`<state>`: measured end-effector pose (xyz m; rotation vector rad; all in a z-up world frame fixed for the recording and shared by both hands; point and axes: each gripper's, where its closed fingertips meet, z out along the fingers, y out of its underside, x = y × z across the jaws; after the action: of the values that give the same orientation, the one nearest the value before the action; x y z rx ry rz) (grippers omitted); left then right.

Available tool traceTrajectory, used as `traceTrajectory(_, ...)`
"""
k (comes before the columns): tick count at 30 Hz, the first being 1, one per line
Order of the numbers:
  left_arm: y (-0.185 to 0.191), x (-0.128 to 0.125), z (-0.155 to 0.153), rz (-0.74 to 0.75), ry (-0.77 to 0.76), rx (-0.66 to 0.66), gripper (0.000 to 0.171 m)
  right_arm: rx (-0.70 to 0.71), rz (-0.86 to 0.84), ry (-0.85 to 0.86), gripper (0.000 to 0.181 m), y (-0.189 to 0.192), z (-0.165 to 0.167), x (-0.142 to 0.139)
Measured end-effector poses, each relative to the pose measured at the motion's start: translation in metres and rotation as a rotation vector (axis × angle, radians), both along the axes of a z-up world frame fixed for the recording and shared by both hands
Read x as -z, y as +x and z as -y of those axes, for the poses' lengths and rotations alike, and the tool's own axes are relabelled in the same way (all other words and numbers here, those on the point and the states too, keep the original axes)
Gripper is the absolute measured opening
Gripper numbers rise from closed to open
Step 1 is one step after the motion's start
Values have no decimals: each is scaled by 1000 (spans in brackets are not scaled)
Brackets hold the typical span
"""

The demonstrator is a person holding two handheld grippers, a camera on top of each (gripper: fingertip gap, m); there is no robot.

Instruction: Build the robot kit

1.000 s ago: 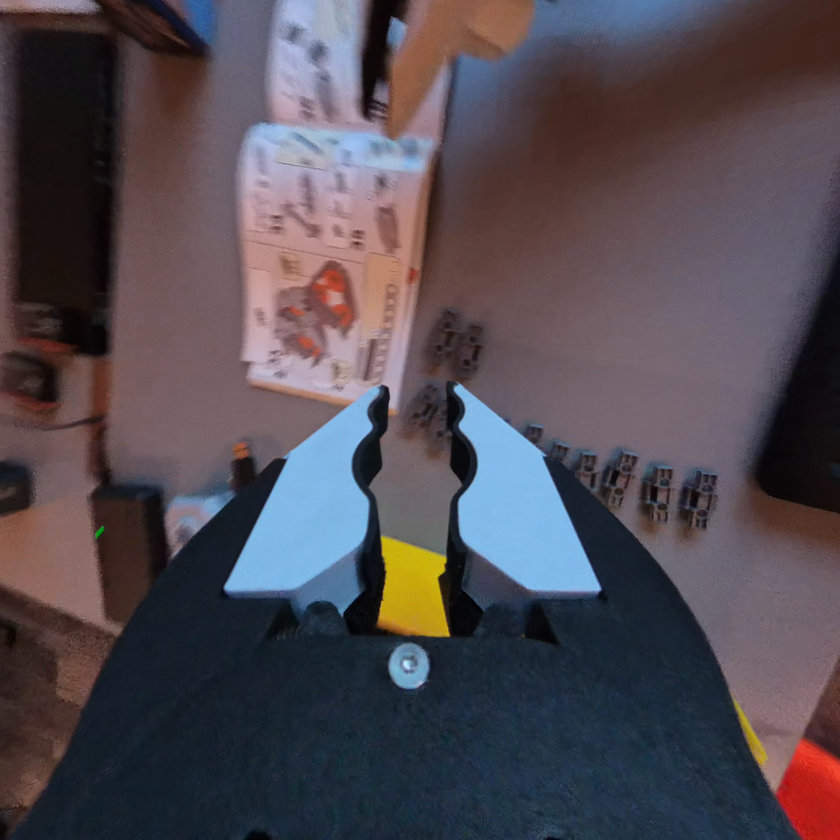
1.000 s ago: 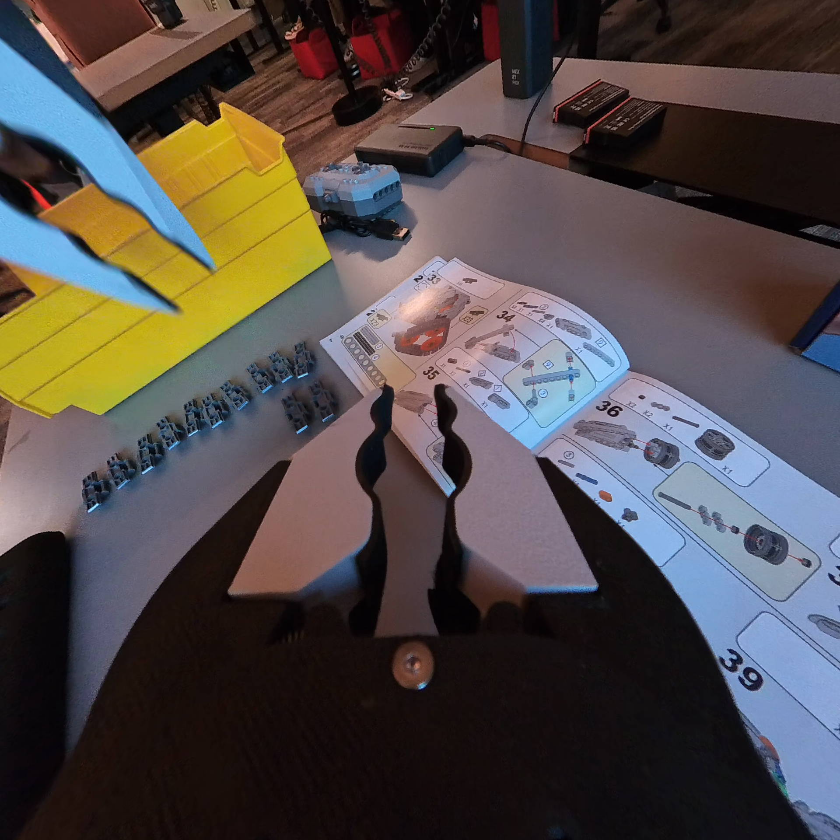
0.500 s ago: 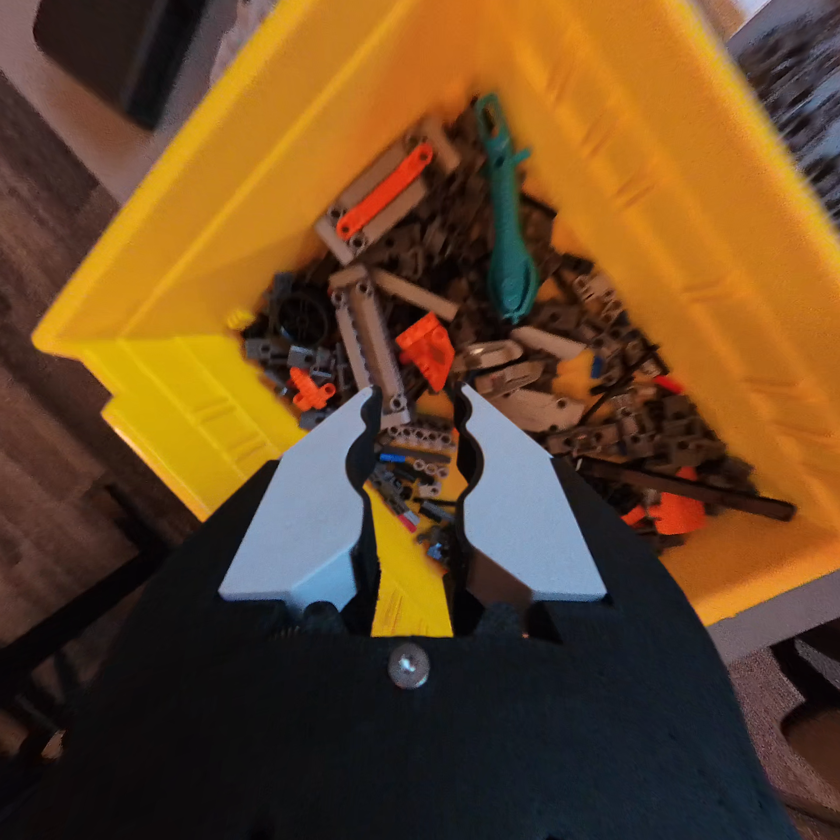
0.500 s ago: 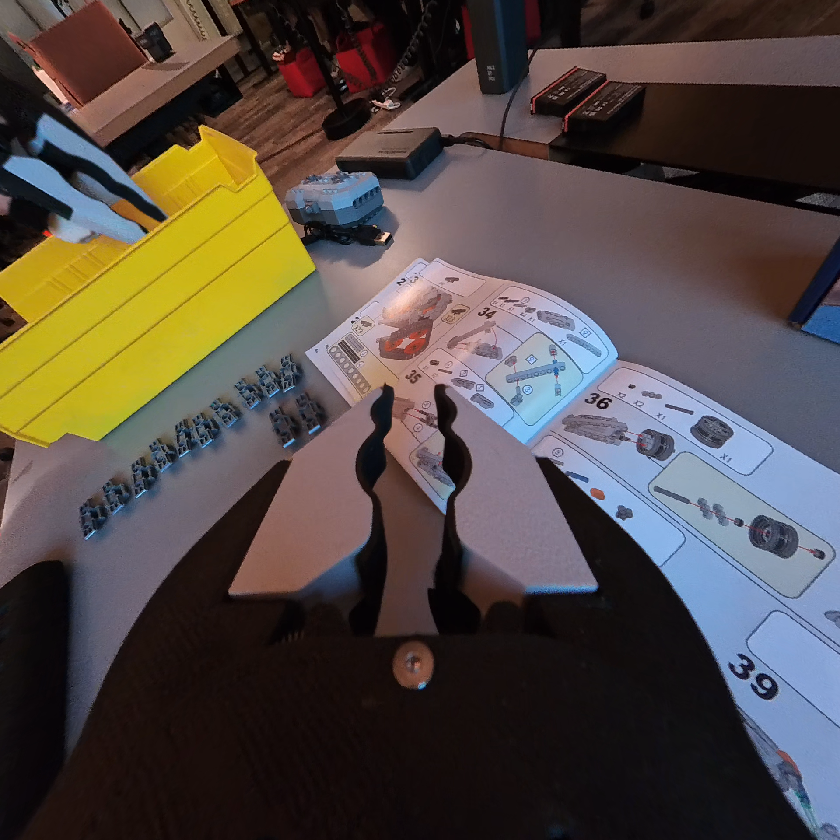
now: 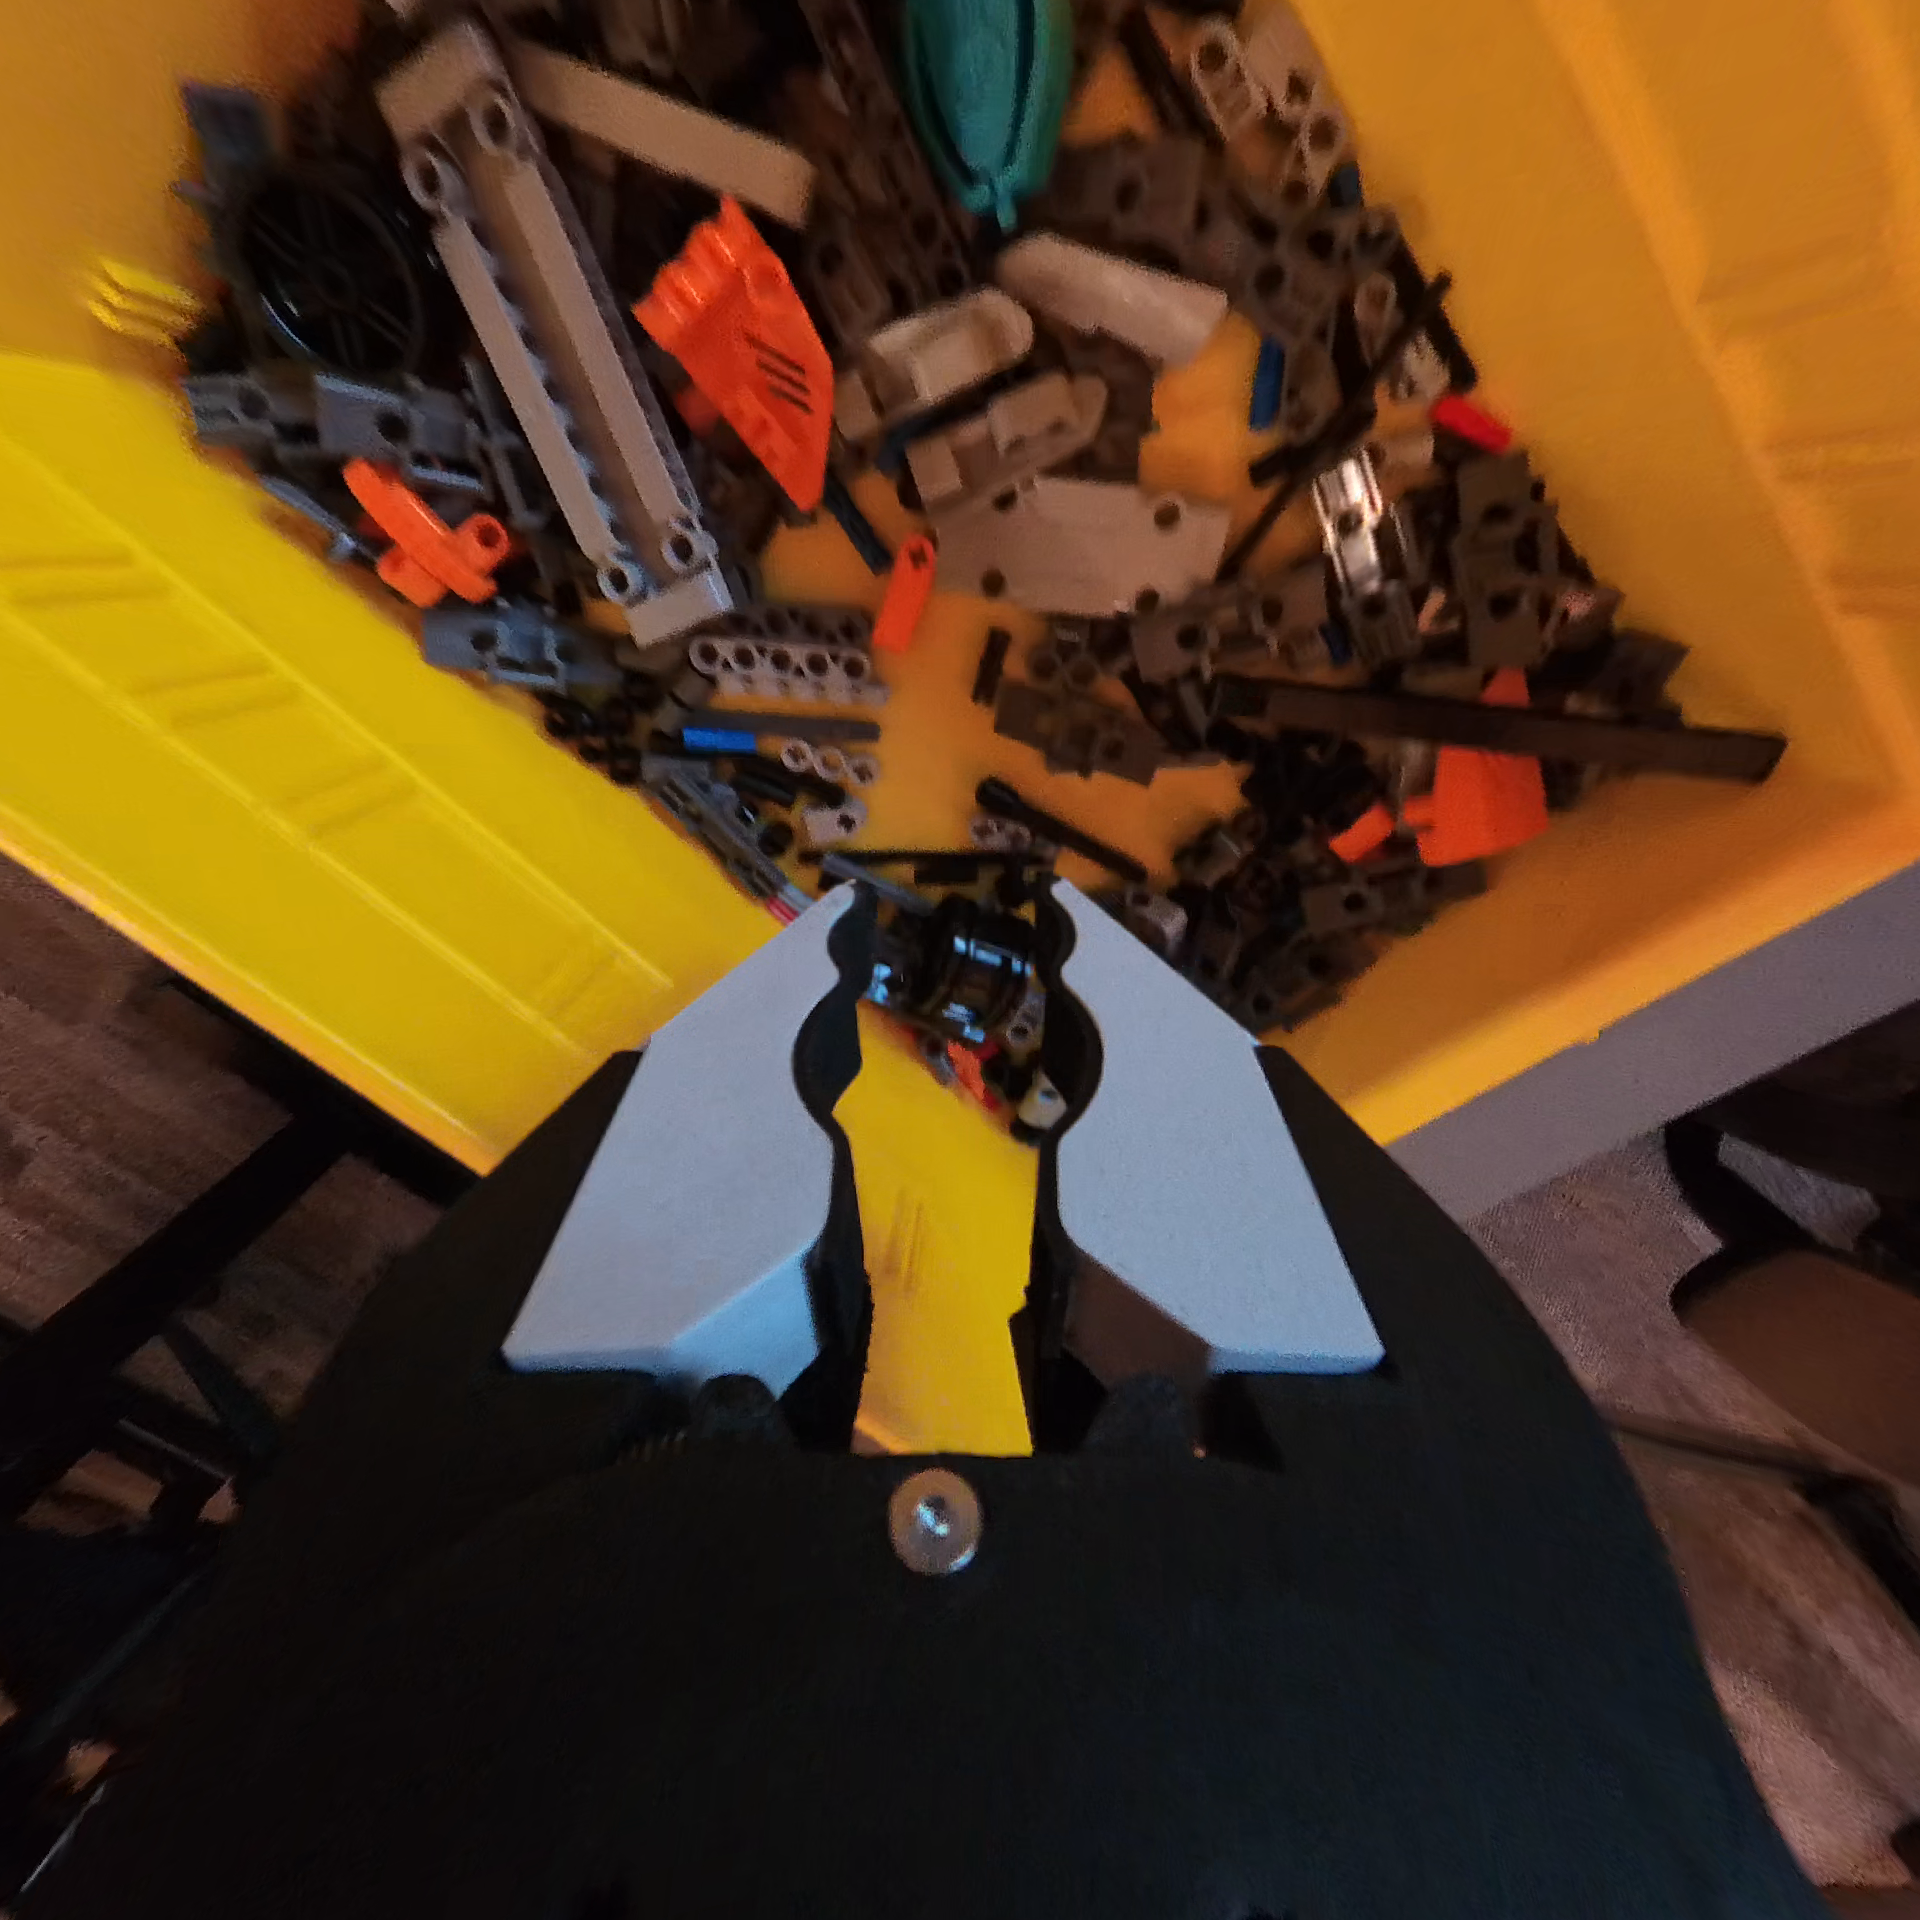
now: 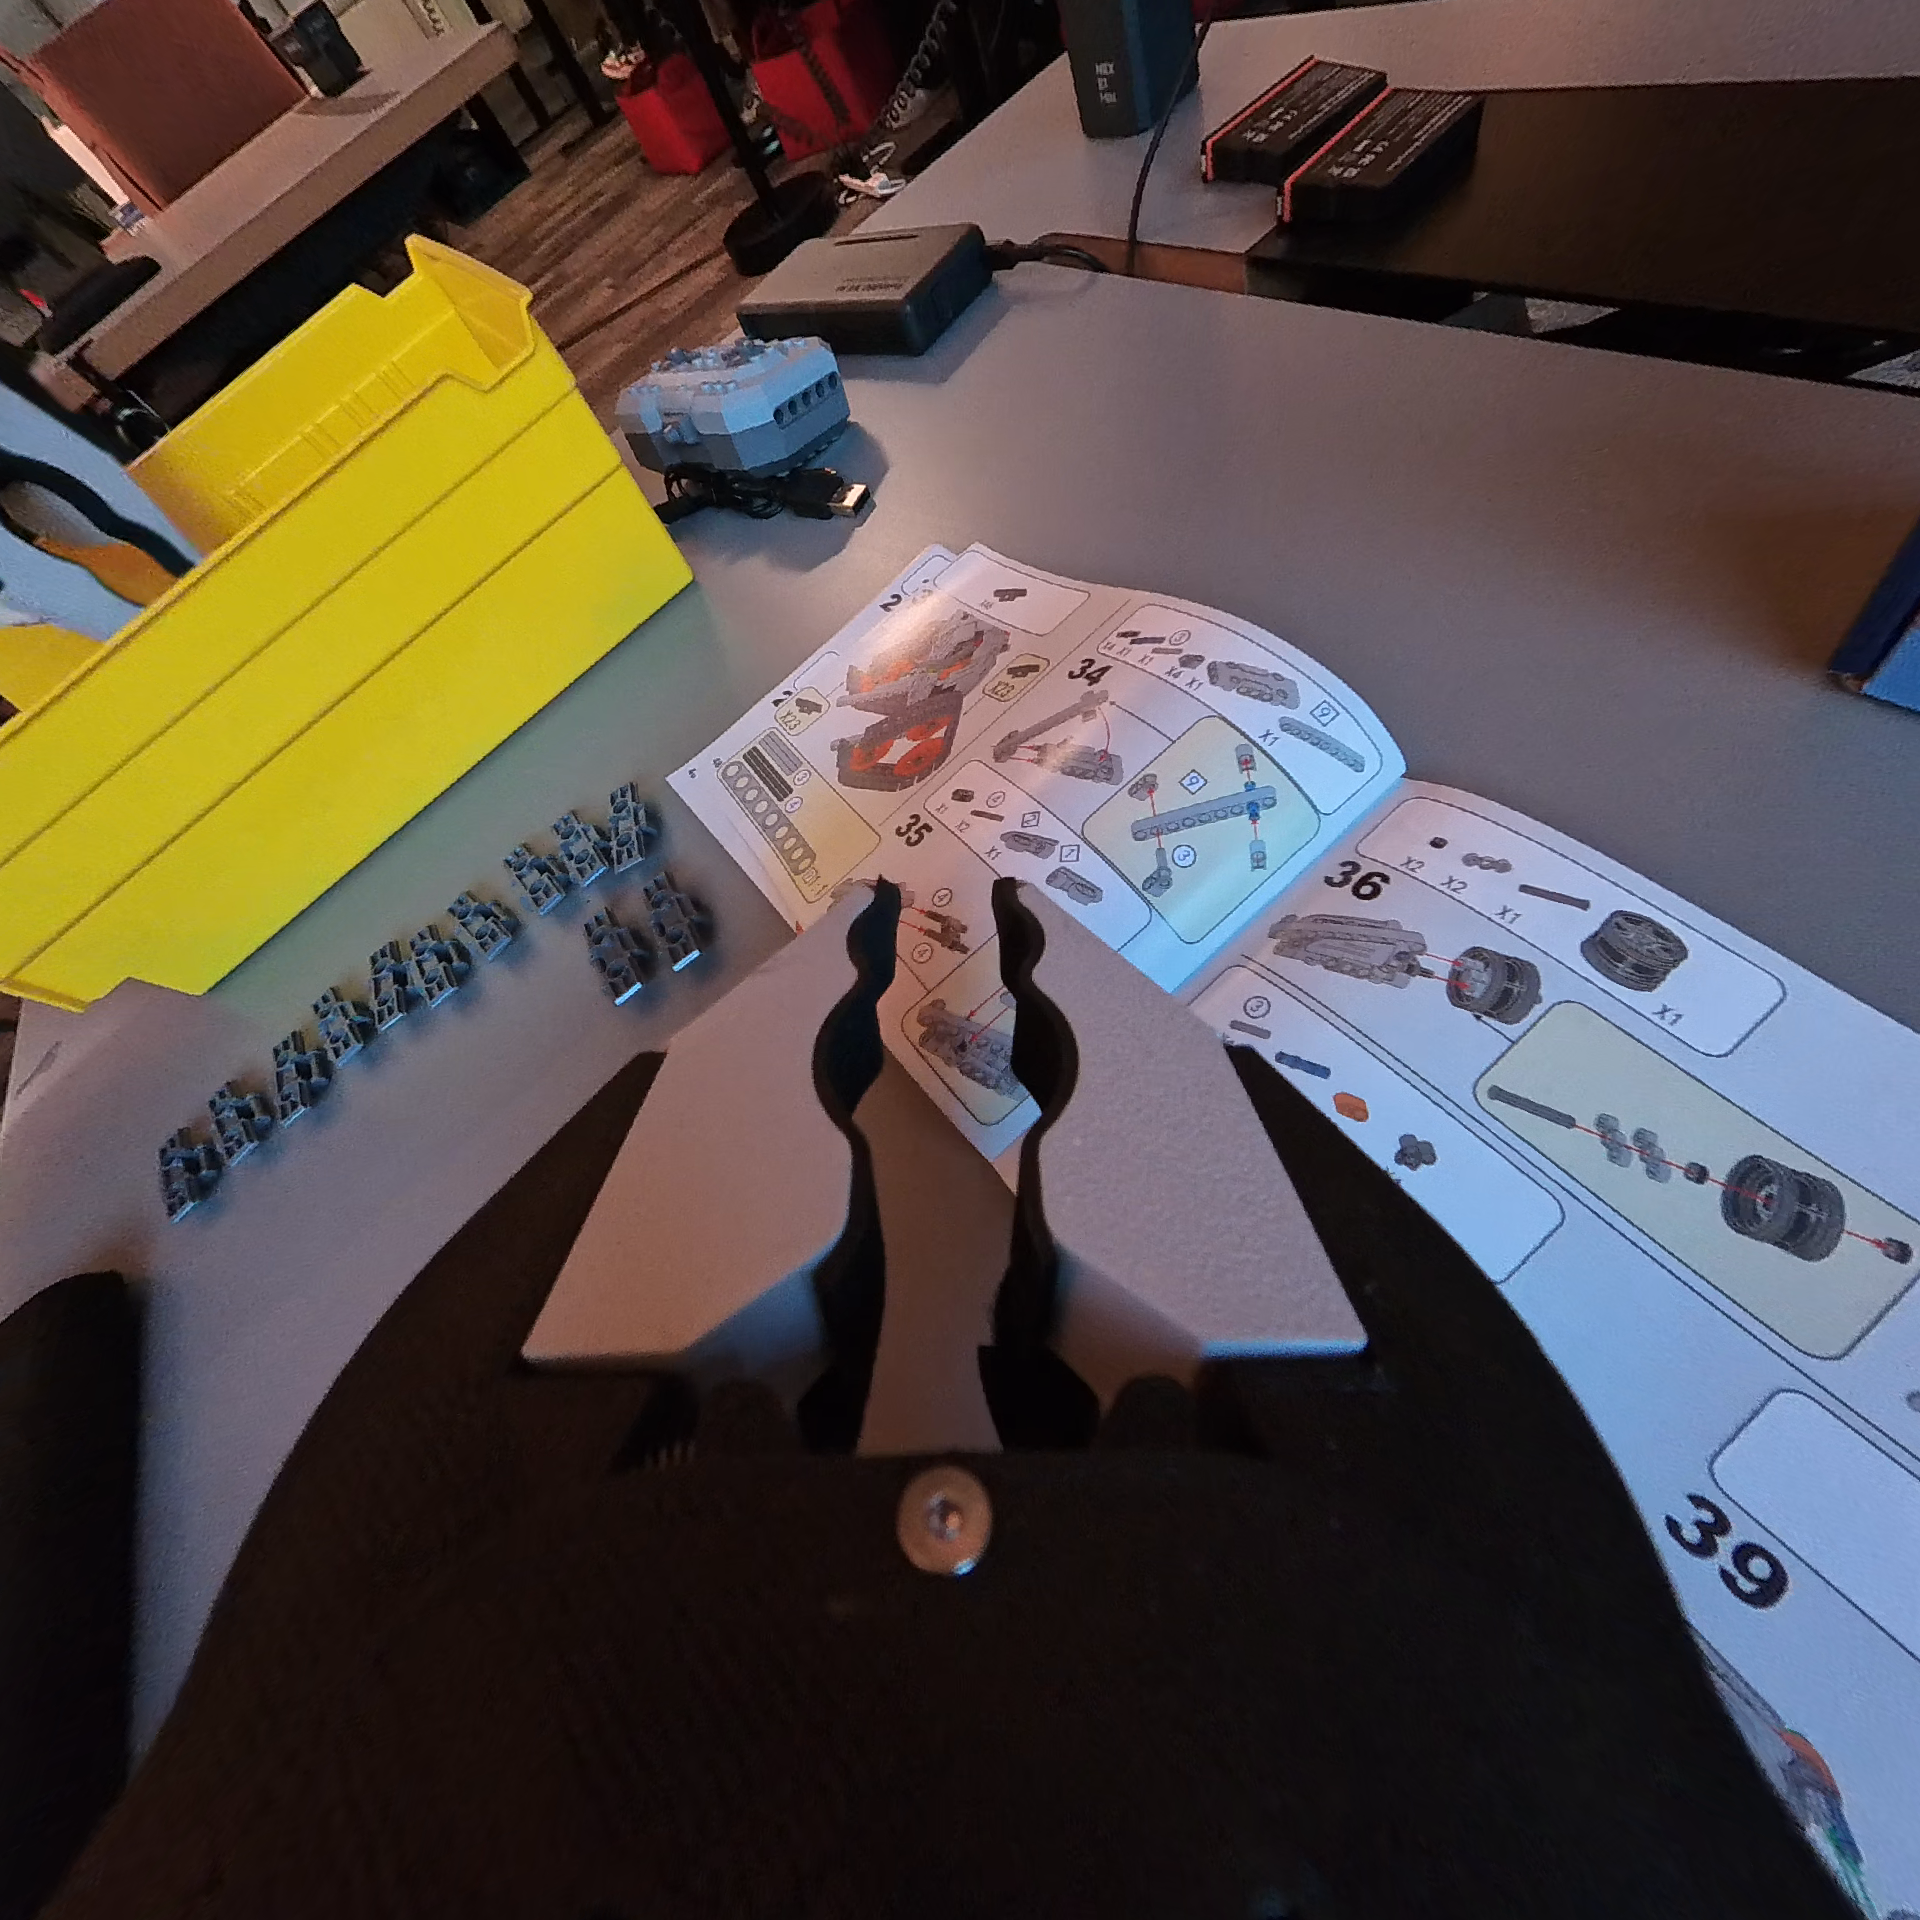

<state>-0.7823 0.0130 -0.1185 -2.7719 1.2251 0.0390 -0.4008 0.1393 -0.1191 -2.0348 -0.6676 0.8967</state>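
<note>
My left gripper [image 5: 951, 899] is open and empty, pointing down into a yellow bin [image 5: 260, 748] of loose building-toy parts. A small black round part [image 5: 971, 971] lies just beyond its fingertips. A long grey beam [image 5: 561, 353], an orange panel [image 5: 743, 353] and a teal piece [image 5: 987, 94] lie farther in. My right gripper [image 6: 940, 894] is open and empty, hovering over the near corner of an open instruction booklet [image 6: 1195, 810]. A row of small grey connector pieces [image 6: 416, 966] lies on the grey table [image 6: 1351, 468] to its left, beside the yellow bin [image 6: 312, 665].
A grey hub block with a cable [image 6: 727, 405] sits behind the bin. A black power adapter [image 6: 873, 286] and two black battery packs [image 6: 1340, 145] lie farther back. The left gripper's fingers [image 6: 62, 540] show at the far left edge. Floor lies beyond the bin's outer side. Left tips to right tips: about 40 cm. Between my left fingertips and the teal piece [image 5: 987, 94] there is roughly 12 cm.
My left gripper swung from the table and booklet to over the yellow bin, then dropped closer to the parts. My right gripper stayed open over the booklet, shifting only slightly.
</note>
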Motion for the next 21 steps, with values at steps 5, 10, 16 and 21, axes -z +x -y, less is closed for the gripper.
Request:
traceTrajectory(5, 3, 6, 16, -33, -34, 60, 27, -6, 7, -8, 18, -2, -1, 3)
traceTrajectory(10, 22, 26, 3, -32, 10, 185, 29, -10, 10, -10, 18, -4, 1, 4)
traceTrajectory(16, 30, 39, 0, -10, -11, 231, 24, 1, 5, -9, 18, 2, 2, 2)
traceTrajectory(21, 33, 41, 3, -12, -31, 246, 12, -1, -18, -22, 18, 1, 0, 1)
